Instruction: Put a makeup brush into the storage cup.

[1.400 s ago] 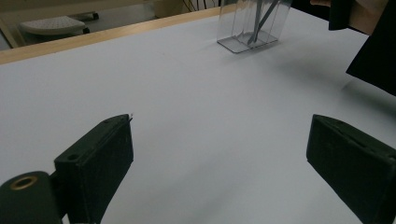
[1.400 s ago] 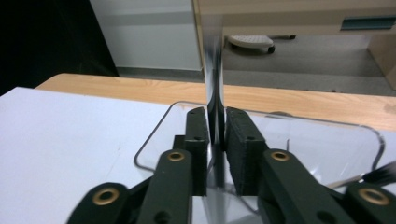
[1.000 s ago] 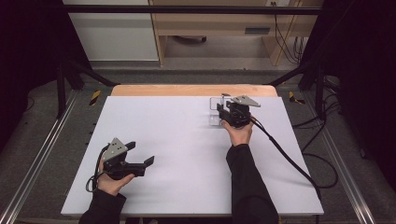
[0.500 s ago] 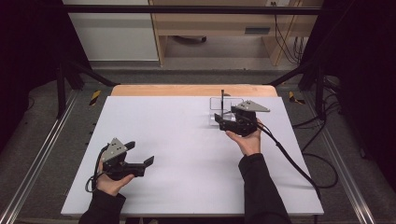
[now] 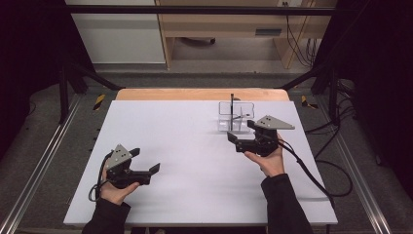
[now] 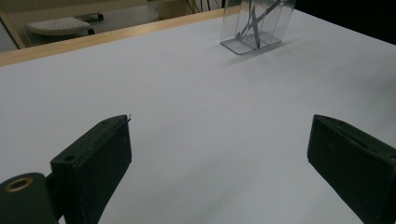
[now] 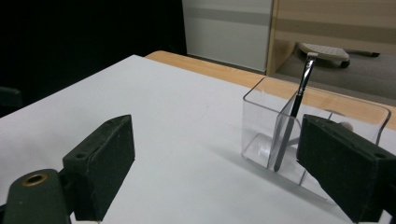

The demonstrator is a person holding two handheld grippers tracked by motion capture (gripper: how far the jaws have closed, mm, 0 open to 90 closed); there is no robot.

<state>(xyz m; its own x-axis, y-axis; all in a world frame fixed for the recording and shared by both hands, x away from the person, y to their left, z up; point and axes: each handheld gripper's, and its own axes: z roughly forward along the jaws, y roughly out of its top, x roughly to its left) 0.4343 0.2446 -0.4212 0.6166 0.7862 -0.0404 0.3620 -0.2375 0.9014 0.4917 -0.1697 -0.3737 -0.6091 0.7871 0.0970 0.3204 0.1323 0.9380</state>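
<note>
A clear plastic holder [image 5: 242, 108] with dividers stands at the far right of the white table top [image 5: 195, 146]. A thin black brush [image 5: 232, 109] leans upright inside it, bristles up. The right gripper view shows the holder [image 7: 261, 140] and brush [image 7: 299, 93] close ahead on the right. My right gripper [image 5: 241, 131] hovers just in front of the holder; its jaws have just been opening and stand open with nothing between them [image 7: 215, 172]. My left gripper [image 5: 145, 160] rests open near the front left, empty [image 6: 219, 163], with the holder [image 6: 257, 23] far off.
A wooden strip [image 5: 199, 94] borders the table's far edge. Metal frame rails [image 5: 39, 165] run along both sides. The right gripper's cable [image 5: 307, 170] trails over the table's right side. Beyond the table are a cabinet and floor.
My right gripper drew back from the holder toward the near right and rose a little, jaws spreading. The brush now stands free in the holder. The left gripper stayed put.
</note>
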